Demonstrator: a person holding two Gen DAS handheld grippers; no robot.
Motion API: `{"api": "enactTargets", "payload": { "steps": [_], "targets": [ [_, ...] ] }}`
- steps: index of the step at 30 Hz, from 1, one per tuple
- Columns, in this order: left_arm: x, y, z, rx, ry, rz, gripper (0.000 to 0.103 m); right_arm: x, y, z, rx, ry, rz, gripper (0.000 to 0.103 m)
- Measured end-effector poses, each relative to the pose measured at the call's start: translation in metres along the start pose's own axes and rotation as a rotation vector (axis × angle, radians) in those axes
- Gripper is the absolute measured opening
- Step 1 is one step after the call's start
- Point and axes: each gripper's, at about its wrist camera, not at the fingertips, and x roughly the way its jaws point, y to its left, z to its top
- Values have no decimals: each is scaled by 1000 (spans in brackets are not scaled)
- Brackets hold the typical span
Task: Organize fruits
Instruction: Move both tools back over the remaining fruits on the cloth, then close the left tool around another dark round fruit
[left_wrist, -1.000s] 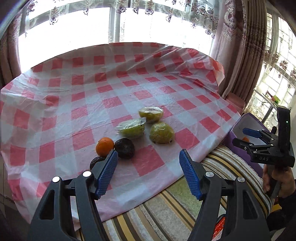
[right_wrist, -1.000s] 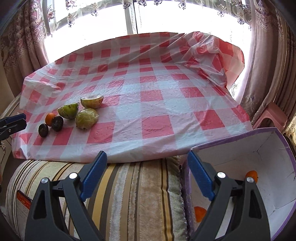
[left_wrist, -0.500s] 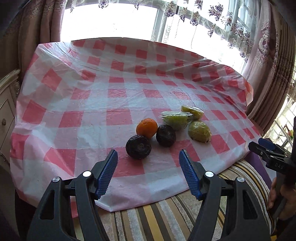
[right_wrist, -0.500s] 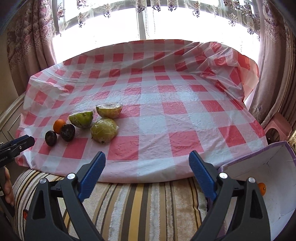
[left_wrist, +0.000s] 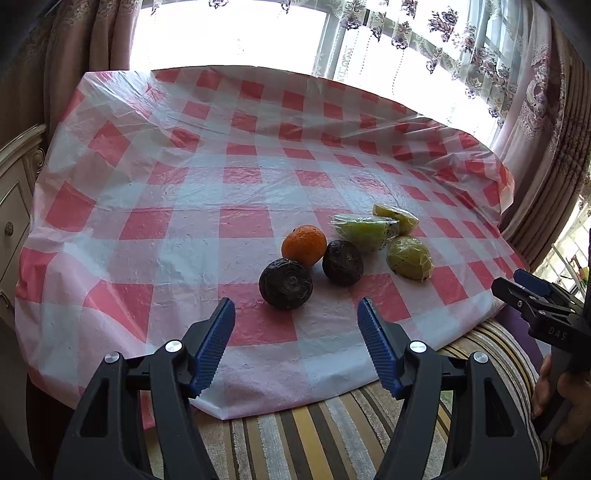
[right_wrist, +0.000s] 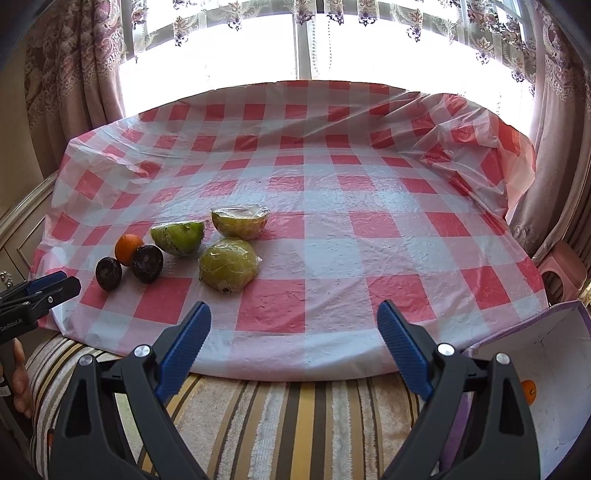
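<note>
On the checked surface (left_wrist: 192, 221) sit an orange (left_wrist: 303, 245), two dark fruits (left_wrist: 285, 283) and three wrapped green ones (right_wrist: 229, 268). Left tool (left_wrist: 295, 332), lettered "GenRoboLAI", and right tool (right_wrist: 293, 334), lettered "DAS", both gape empty; another orange (right_wrist: 529, 391) lies in the box (right_wrist: 561, 369).

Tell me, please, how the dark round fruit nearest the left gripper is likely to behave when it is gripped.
The dark fruit is round and lies loose on a slick plastic tablecloth, so a nudge would probably roll it. Its wrinkled skin suggests some give, so the ribbed pads should hold it. It looks light.
</note>
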Motion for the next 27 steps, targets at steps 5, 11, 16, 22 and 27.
{"api": "enactTargets", "payload": {
  "steps": [5, 11, 16, 22, 27],
  "targets": [
    [5, 7, 2, -31, 18, 0, 65, 6, 12, 3, -33, 13, 19, 92],
    [15, 1, 8, -1, 44, 19, 64, 19, 24, 8, -67, 37, 27, 92],
    [28, -2, 13, 18, 73, 32, 64, 31, 34, 13, -88, 57, 28, 92],
    [41, -7, 19, 50, 101, 60, 63, 49, 43, 20, -94, 87, 41, 92],
    [53, -10, 23, 81, 126, 113, 57, 66, 54, 28, -122, 110, 35, 92]
  ]
}}
